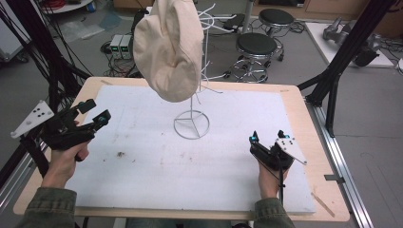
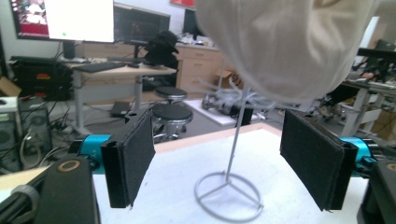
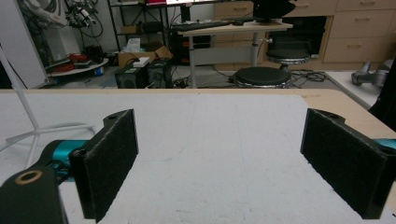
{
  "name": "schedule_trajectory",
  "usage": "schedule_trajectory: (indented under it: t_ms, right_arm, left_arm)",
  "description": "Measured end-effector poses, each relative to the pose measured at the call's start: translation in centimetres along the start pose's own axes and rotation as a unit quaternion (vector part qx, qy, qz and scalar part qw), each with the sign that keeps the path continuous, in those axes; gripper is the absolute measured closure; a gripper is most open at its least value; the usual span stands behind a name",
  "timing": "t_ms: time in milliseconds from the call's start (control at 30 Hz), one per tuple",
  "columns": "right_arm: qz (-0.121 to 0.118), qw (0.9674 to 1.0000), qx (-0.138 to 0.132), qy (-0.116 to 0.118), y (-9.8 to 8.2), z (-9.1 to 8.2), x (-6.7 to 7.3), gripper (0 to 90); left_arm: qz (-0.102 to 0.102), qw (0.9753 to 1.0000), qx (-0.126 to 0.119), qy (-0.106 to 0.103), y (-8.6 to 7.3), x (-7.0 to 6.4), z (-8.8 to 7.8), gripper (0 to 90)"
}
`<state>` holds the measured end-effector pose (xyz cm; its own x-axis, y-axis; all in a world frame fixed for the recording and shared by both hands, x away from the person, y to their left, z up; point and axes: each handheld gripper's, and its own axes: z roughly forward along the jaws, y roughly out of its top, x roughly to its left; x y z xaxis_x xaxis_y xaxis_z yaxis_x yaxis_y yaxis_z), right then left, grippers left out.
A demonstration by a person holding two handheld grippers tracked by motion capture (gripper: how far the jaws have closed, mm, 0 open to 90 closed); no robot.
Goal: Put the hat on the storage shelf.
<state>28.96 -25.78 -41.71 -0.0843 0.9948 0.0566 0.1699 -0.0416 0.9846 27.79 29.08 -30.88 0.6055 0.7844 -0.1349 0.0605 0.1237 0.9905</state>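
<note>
One cream cloth hat (image 1: 168, 47) hangs on one white wire stand (image 1: 191, 124), whose ring base sits on the white mat (image 1: 190, 171) near the middle of the desk (image 1: 304, 102). There are two hand-held grippers, one in each of the person's hands.

From the high view, the left hand-held gripper (image 1: 95, 113) is held above the left edge of the desk, pointing toward the stand, with its jaws spread wide and nothing between them. The right hand-held gripper (image 1: 267, 137) is over the right part of the mat, well apart from the stand, jaws also wide apart and empty. Two round black stools (image 1: 256, 45) stand on the floor beyond the desk.

The left gripper view looks straight at the stand (image 2: 229, 186), with its ring base and thin post between the two black pads (image 2: 135, 154), and the underside of the hat (image 2: 285, 46) above; it also shows monitors (image 2: 63, 18) on a far bench.

The right gripper view looks across bare mat (image 3: 219, 154), with a piece of the stand's post and base (image 3: 28, 121) at the left edge.
</note>
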Motion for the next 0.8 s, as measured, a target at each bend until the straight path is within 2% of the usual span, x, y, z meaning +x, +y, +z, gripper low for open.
schedule_trajectory:
  t_ms: [200, 267, 467, 600, 700, 733, 800]
  right_arm:
    - [-0.001, 1.0, 0.003, -0.001, 0.0, 0.0, 0.0, 10.2]
    - [-0.001, 1.0, 0.001, -0.002, 0.0, -0.1, 0.0, 10.2]
    - [-0.001, 1.0, 0.002, -0.002, 0.0, -0.1, 0.2, 10.2]
    - [-0.008, 1.0, 0.001, -0.001, -0.1, -0.1, 0.3, 10.2]
    - [-0.006, 1.0, 0.0, -0.002, 0.0, -0.2, 0.5, 10.2]
    - [-0.009, 1.0, -0.002, -0.001, 0.0, -0.2, 0.5, 10.2]
    - [-0.008, 1.0, -0.003, -0.002, -0.1, -0.3, 0.6, 10.2]
  left_arm:
    - [0.0, 0.9996, 0.009, 0.028, -1.8, 0.3, -1.4, 25.5]
    - [0.005, 0.999, 0.009, 0.043, -2.6, 0.2, -2.0, 25.5]
    - [0.004, 0.9959, 0.008, 0.09, -4.4, 0.4, -3.5, 25.4]
    - [0.0, 0.9904, 0.001, 0.138, -5.5, 0.9, -4.2, 25.4]
    - [-0.002, 0.9848, -0.003, 0.174, -6.4, 1.3, -4.6, 24.7]
    - [-0.002, 0.9821, -0.004, 0.188, -6.8, 1.4, -4.7, 24.6]
    - [-0.001, 0.9784, -0.006, 0.207, -7.4, 1.6, -4.8, 24.4]
